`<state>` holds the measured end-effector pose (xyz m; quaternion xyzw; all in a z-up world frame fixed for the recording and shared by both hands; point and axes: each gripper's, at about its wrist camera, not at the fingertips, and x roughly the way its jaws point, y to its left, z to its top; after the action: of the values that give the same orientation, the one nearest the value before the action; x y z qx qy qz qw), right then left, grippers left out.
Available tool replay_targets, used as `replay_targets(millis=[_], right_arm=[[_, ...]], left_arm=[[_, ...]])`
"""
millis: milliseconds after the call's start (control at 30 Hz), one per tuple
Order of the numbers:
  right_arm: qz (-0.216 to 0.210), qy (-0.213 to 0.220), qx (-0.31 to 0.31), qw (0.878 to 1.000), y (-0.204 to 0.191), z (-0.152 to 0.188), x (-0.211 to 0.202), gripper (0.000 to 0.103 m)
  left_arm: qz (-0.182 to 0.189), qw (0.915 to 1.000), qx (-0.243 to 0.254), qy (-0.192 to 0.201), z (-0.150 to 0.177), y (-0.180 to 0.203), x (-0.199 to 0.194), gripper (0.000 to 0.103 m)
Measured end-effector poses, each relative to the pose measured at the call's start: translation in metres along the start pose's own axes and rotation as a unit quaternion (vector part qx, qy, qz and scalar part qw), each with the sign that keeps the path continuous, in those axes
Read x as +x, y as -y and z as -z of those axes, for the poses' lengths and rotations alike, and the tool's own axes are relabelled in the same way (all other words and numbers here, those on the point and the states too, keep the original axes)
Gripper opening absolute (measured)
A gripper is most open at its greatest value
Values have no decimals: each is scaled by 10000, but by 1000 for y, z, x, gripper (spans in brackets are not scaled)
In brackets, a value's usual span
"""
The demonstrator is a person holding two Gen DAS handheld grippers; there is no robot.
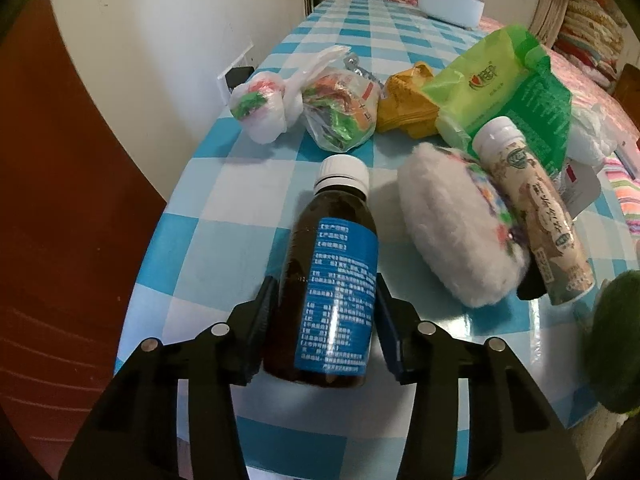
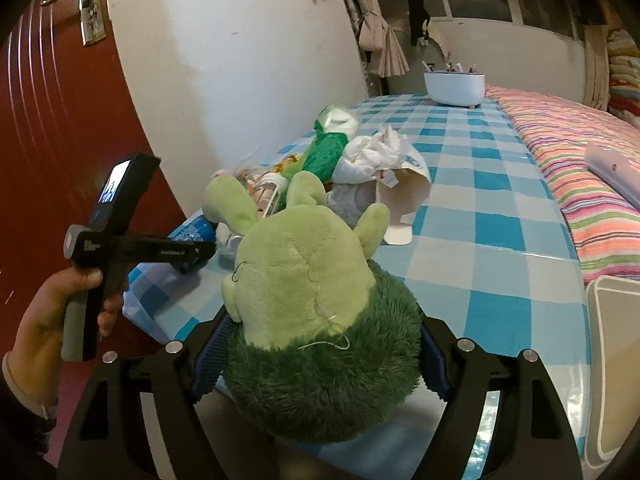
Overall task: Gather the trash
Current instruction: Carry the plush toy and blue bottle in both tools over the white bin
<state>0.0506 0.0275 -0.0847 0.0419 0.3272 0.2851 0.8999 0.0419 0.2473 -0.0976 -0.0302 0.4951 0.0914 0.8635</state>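
Note:
My left gripper (image 1: 326, 312) is shut on a dark brown medicine bottle (image 1: 332, 280) with a white cap and blue label, held over the blue-checked table (image 1: 224, 208). My right gripper (image 2: 320, 354) is shut on a green plush toy (image 2: 316, 312), whose dark green edge also shows in the left wrist view (image 1: 616, 340). Trash lies ahead: two tied plastic bags (image 1: 312, 108), a yellow wrapper (image 1: 408, 104), a green packet (image 1: 504, 88), a white fluffy pad (image 1: 456, 224) and a beige tube bottle (image 1: 536, 216). The left gripper with its hand shows in the right wrist view (image 2: 120, 240).
A white tub (image 2: 454, 86) stands at the table's far end. Crumpled white tissue (image 2: 380, 148) and a white paper cup (image 2: 400, 208) lie mid-table. A striped bed (image 2: 580, 152) runs along the right; a red door (image 2: 48, 128) and white wall are left. A white bin rim (image 2: 612, 360) is at lower right.

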Motion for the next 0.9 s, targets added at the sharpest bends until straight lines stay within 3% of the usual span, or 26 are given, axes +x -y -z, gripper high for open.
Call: replay_targets(millis=[233, 500, 733, 900], right_arm=[[128, 291, 38, 9995, 12, -1, -6, 76], [256, 511, 111, 9983, 24, -7, -15, 76], [331, 754, 23, 9966, 26, -15, -19, 76], [542, 1038, -135, 9930, 34, -29, -28, 76]], left_arm=[[58, 9977, -212, 638, 11, 9, -22, 42], [59, 9952, -255, 945, 22, 14, -34, 41], [-28, 9877, -443, 1500, 20, 6, -70, 41], [159, 9788, -532, 1970, 4, 22, -95, 41]])
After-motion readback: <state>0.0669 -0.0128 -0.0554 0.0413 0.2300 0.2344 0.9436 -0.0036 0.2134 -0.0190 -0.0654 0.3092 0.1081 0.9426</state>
